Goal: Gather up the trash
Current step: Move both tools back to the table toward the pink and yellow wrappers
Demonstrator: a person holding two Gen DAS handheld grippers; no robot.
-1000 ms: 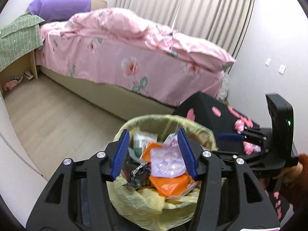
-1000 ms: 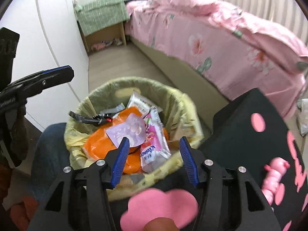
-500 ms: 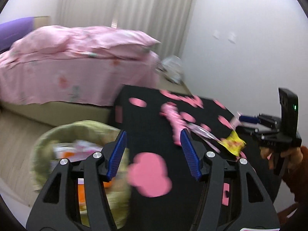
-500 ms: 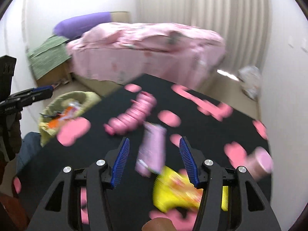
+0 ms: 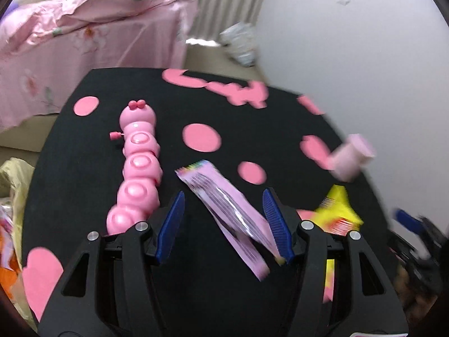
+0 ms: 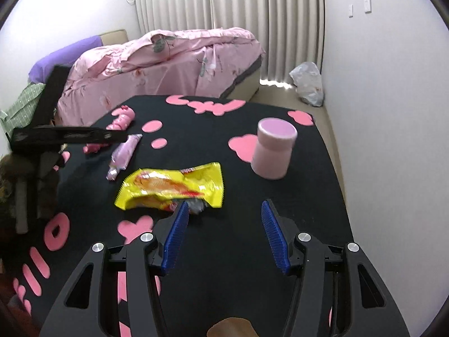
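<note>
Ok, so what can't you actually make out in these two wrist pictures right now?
- Pink caterpillar toy: in the right wrist view the left gripper's black body covers its middle.
- Trash bin: cut off by the left wrist view's left edge.
- Yellow wrapper: partly behind the gripper frame in the left wrist view; print is motion-blurred in both.
- Pink wrapper: lettering blurred.
- Right gripper: a smear at the left wrist view's edge.
</note>
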